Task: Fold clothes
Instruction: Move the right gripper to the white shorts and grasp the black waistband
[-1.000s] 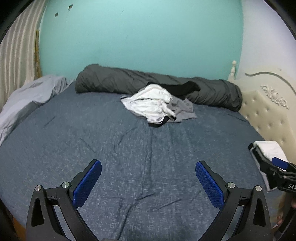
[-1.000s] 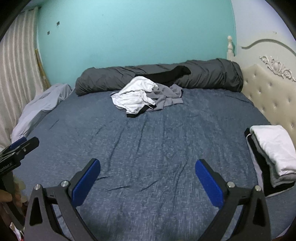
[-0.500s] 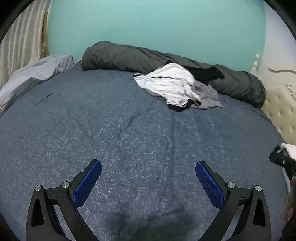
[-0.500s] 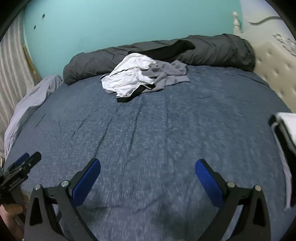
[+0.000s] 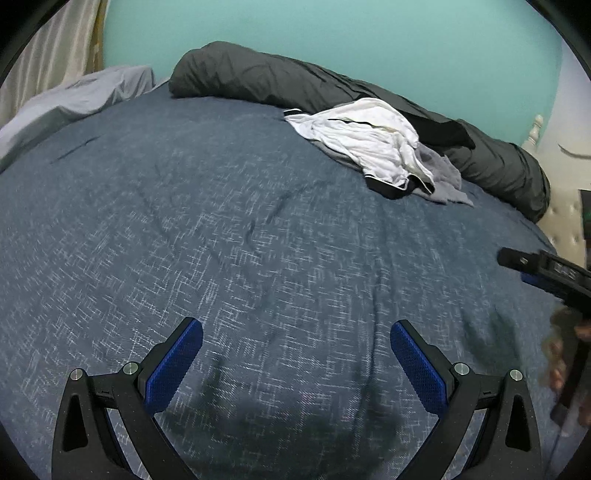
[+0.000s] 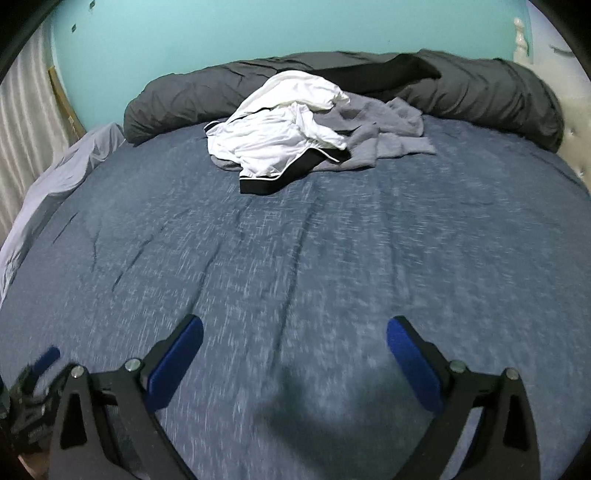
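Left gripper (image 5: 296, 341) wide apart, empty | right gripper (image 6: 294, 338) likewise | I see black waistband (image 6: 275, 180) clearly only from right wrist | clothes pile (image 5: 373, 147) untouched on bed (image 5: 184, 221).

My left gripper (image 5: 295, 354), jaws wide, empty, over blue bedspread (image 5: 221, 221). Clothes pile (image 5: 373, 147) at 1 o'clock; right gripper (image 5: 546, 273) at 3.

Bedspread (image 6: 332, 258) — dark blue flecked with white crosshatch. The garment (image 6: 280, 144) at upper centre is white with black trim, lying on grey cloth (image 6: 391, 133). Rolled duvet (image 6: 498, 88) — charcoal; wall (image 6: 258, 29) turquoise; tool pads (image 6: 173, 365) blue.
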`<act>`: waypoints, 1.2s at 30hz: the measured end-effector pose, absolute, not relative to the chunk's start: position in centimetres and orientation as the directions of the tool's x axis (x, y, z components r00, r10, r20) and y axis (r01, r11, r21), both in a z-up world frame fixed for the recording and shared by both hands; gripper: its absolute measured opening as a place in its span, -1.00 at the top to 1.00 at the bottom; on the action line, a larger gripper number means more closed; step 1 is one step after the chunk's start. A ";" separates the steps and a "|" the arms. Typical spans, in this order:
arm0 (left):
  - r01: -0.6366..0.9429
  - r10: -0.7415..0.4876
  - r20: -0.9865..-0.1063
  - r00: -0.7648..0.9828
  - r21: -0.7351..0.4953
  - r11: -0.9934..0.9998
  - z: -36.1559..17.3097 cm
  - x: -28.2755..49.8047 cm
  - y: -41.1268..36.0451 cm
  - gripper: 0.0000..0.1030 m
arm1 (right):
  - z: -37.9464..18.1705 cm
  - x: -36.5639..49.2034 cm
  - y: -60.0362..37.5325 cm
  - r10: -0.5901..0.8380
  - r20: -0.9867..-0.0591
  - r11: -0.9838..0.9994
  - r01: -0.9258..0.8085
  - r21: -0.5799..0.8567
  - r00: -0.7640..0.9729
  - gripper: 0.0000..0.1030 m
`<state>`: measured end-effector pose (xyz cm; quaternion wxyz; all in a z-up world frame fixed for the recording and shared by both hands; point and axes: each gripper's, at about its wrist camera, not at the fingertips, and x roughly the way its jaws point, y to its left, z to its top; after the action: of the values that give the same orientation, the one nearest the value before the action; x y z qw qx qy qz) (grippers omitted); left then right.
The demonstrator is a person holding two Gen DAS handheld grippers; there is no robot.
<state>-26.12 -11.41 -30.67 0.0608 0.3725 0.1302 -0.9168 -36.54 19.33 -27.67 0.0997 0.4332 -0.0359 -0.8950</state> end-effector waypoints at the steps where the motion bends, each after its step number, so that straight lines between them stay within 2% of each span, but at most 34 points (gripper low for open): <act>1: 0.213 -0.013 -0.701 -0.713 -0.198 -0.957 -30.9 -26.3 -11.7 -1.00 | -28.2 -37.8 19.0 -0.211 -0.768 -0.977 0.141 0.158 -0.604 -0.94; 6: 0.238 0.001 -0.717 -0.697 -0.233 -0.943 -32.0 -27.2 -13.0 -1.00 | -29.7 -42.5 17.8 -0.208 -0.784 -0.978 0.132 0.161 -0.585 -0.80; 18: 0.246 0.004 -0.719 -0.695 -0.243 -0.938 -32.7 -27.6 -14.7 -1.00 | -32.3 -52.9 15.4 -0.254 -0.772 -0.964 0.090 0.249 -0.583 -0.78; 20: 0.243 0.005 -0.719 -0.695 -0.242 -0.939 -32.8 -27.6 -14.9 -1.00 | -32.7 -54.4 15.1 -0.248 -0.769 -0.964 0.071 0.257 -0.589 -0.72; 28: 0.225 0.022 -0.726 -0.687 -0.242 -0.944 -33.6 -28.0 -15.0 -1.00 | -34.1 -58.5 13.1 -0.219 -0.781 -0.973 0.067 0.222 -0.585 -0.59; 30: 0.218 0.027 -0.728 -0.685 -0.240 -0.946 -33.8 -28.1 -15.0 -1.00 | -34.6 -59.2 12.4 -0.204 -0.789 -0.977 0.074 0.199 -0.580 -0.35; 32: 0.211 0.028 -0.728 -0.685 -0.235 -0.949 -33.9 -28.0 -15.0 -1.00 | -35.0 -59.7 11.8 -0.190 -0.792 -0.981 0.080 0.177 -0.580 -0.23; 33: 0.210 0.028 -0.728 -0.685 -0.234 -0.949 -34.0 -27.9 -15.1 -1.00 | -35.0 -59.8 11.6 -0.188 -0.793 -0.982 0.087 0.170 -0.580 0.00; 34: 0.208 0.028 -0.728 -0.685 -0.233 -0.950 -34.0 -27.9 -15.3 -1.00 | -35.0 -59.9 11.4 -0.186 -0.792 -0.982 0.093 0.162 -0.581 0.15; 36: 0.206 0.029 -0.727 -0.686 -0.231 -0.951 -34.2 -27.7 -15.5 -1.00 | -34.8 -60.0 11.0 -0.177 -0.785 -0.984 0.107 0.141 -0.594 0.62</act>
<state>-27.73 -15.54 -34.18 0.0488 0.3930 0.1489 -0.9061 -60.00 11.03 -34.75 0.0795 0.4437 -0.0394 -0.8918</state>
